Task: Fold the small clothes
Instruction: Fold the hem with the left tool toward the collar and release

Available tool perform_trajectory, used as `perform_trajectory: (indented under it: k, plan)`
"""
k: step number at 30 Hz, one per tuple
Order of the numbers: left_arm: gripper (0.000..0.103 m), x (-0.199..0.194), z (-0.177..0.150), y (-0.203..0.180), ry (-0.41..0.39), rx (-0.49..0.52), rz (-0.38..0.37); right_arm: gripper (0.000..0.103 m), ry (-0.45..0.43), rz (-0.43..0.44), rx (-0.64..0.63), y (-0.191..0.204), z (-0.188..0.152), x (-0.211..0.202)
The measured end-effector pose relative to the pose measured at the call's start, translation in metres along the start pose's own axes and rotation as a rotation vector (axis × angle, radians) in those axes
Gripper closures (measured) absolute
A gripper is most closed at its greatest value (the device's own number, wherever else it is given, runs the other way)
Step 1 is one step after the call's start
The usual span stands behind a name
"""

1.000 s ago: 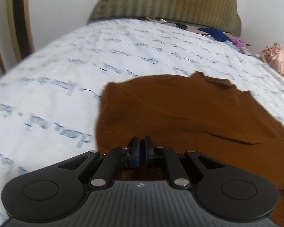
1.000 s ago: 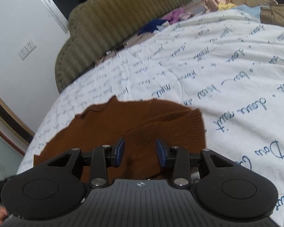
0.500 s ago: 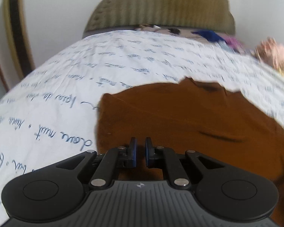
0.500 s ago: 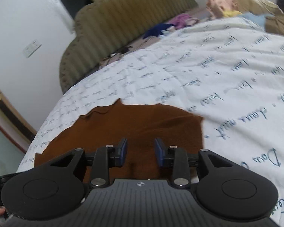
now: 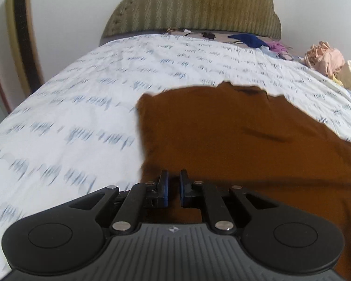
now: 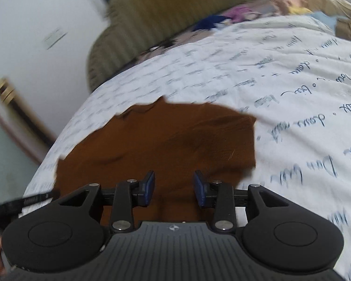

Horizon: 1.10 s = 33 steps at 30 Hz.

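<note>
While the brown garment (image 5: pixel 234 140) lies ahead, left tool (image 5: pixel 173 190) stands narrowly parted, right tool (image 6: pixel 174 188) spread.

Matte black plastic left gripper (image 5: pixel 173 190) and matching right gripper (image 6: pixel 174 190): each has a ribbed grey housing bearing a small white emblem, two round black side discs, silver pivot screws, and blue-padded jaws. Bare skin edges the right view's lower left corner.
</note>
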<state>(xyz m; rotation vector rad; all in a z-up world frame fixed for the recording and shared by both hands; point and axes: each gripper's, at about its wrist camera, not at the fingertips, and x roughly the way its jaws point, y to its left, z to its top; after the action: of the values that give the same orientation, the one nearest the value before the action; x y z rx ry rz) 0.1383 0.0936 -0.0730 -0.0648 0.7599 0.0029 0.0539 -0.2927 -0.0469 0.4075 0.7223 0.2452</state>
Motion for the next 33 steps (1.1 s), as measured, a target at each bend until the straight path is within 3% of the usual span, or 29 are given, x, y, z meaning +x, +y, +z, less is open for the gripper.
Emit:
perform_trajectory:
  k: [4,6,7,8,11,16,22,25,29,33]
  plan:
    - [0.093,-0.025,-0.036,0.01,0.019,0.013,-0.002,0.061,0.072,0.013,-0.076,0.013,-0.04,-0.018]
    - [0.093,-0.022,-0.051,0.01,0.041,0.042,0.013,0.053,0.132,-0.028,-0.085,0.014,-0.06,-0.013]
    - [0.093,-0.022,-0.06,0.01,0.014,0.05,0.016,0.052,0.149,-0.041,-0.087,0.01,-0.07,-0.009]
    - [0.093,-0.024,-0.065,0.01,-0.013,0.056,0.02,0.053,0.102,-0.03,-0.116,0.009,-0.077,-0.013]
    - [0.093,-0.031,-0.066,0.009,-0.004,0.055,0.021,0.053,0.106,-0.052,-0.1,0.01,-0.077,-0.026]
    - [0.092,-0.067,-0.08,0.028,-0.029,0.04,-0.075,0.052,0.09,0.041,-0.126,0.006,-0.091,-0.082]
    - [0.092,-0.118,-0.114,0.062,-0.034,0.012,-0.161,0.051,0.182,0.124,-0.057,-0.012,-0.136,-0.136]
    - [0.091,-0.138,-0.13,0.077,-0.003,-0.018,-0.207,0.05,0.204,0.114,-0.031,-0.017,-0.157,-0.15]
    - [0.087,-0.149,-0.147,0.088,0.038,-0.062,-0.273,0.05,0.228,0.183,0.062,-0.027,-0.178,-0.153]
    - [0.087,-0.152,-0.156,0.077,0.061,-0.024,-0.284,0.05,0.216,0.212,0.095,-0.03,-0.18,-0.151]
